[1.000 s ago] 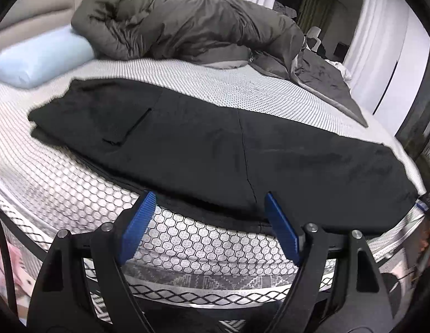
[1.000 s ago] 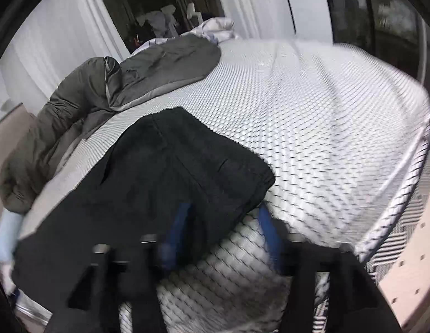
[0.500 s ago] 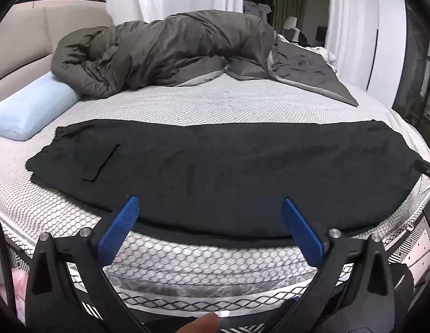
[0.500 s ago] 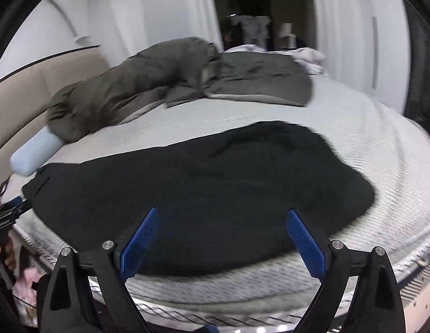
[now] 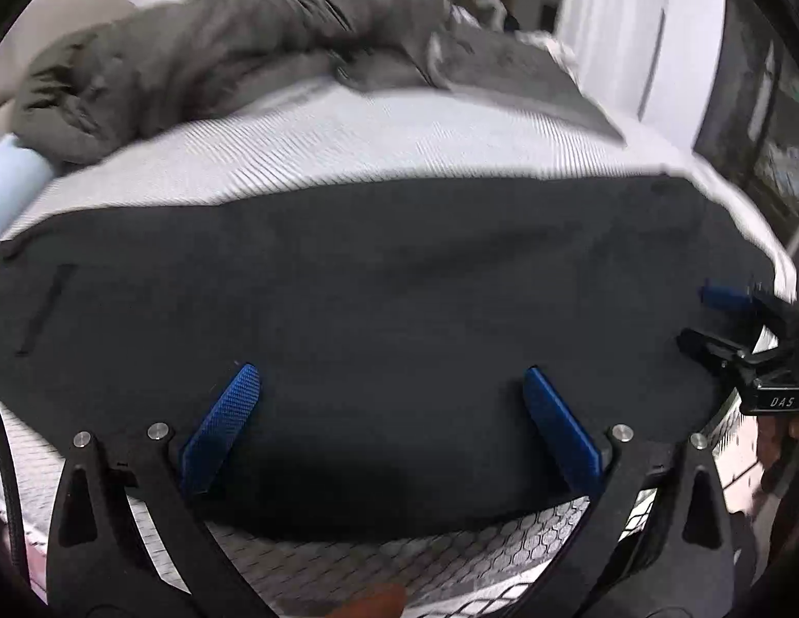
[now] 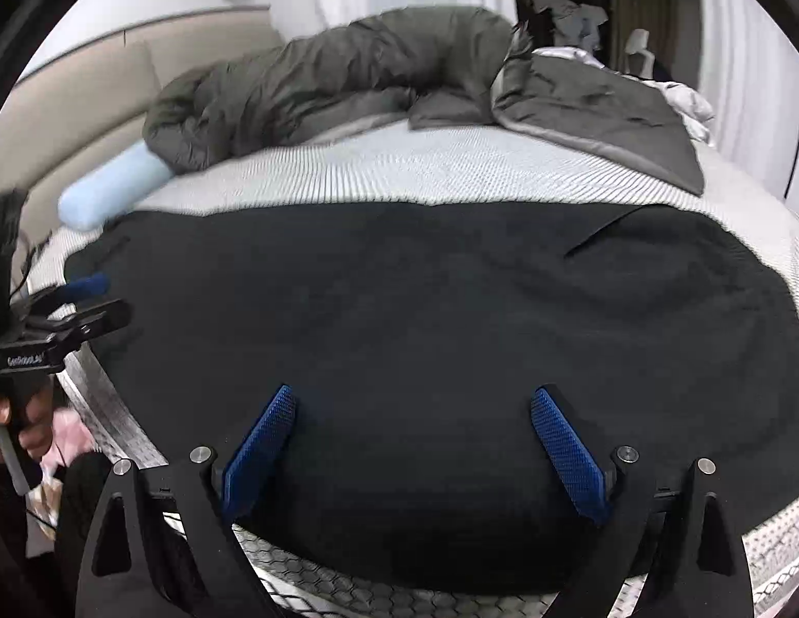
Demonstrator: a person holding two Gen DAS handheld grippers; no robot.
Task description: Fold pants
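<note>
Claws (image 5: 389,422) agape over pants (image 5: 373,283) edge

The right claw (image 6: 412,443) is seen with its blue fingers (image 6: 257,448) spread wide over the near edge of the black pants (image 6: 425,309), which are laid flat across the bed (image 6: 425,170). Far to its left, the left claw (image 6: 85,298) is seen at the pants' end. Beyond, a grey duvet (image 6: 347,77) and a blue pillow (image 6: 111,188) are heaped.

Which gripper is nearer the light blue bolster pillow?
Left. The left gripper sits at the pants' end beside the light blue bolster pillow; the right gripper is at the opposite end.
</note>
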